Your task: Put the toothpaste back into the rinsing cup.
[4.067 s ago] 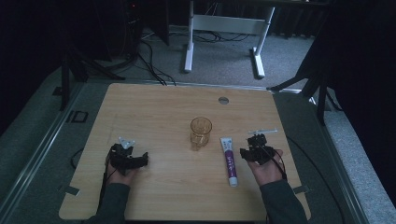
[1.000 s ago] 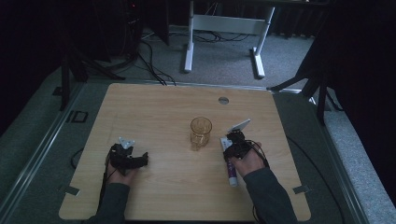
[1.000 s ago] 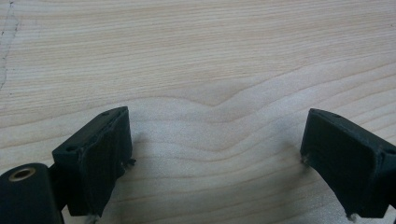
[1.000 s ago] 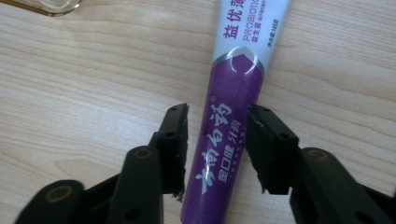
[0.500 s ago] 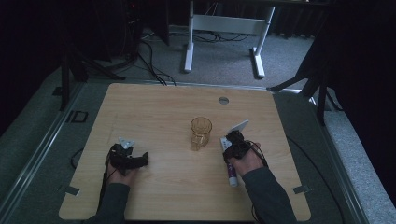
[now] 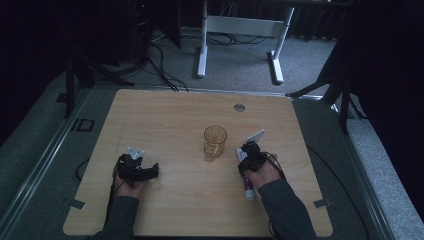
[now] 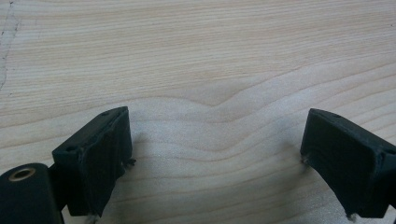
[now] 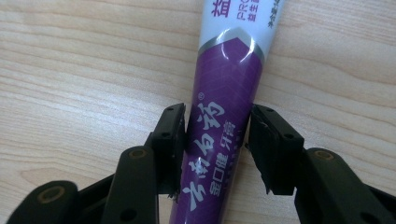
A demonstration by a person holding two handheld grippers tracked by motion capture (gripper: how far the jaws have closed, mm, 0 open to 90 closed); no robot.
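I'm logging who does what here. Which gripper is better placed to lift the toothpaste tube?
Right. The right gripper already has its jaws pressed against both sides of the toothpaste tube, which lies on the table. The left gripper sits open over bare wood, far across the table.

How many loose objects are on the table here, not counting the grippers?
2. An amber glass cup stands upright near the table's middle. A purple and white toothpaste tube lies flat to the cup's right, between the jaws of the right hand-held gripper.
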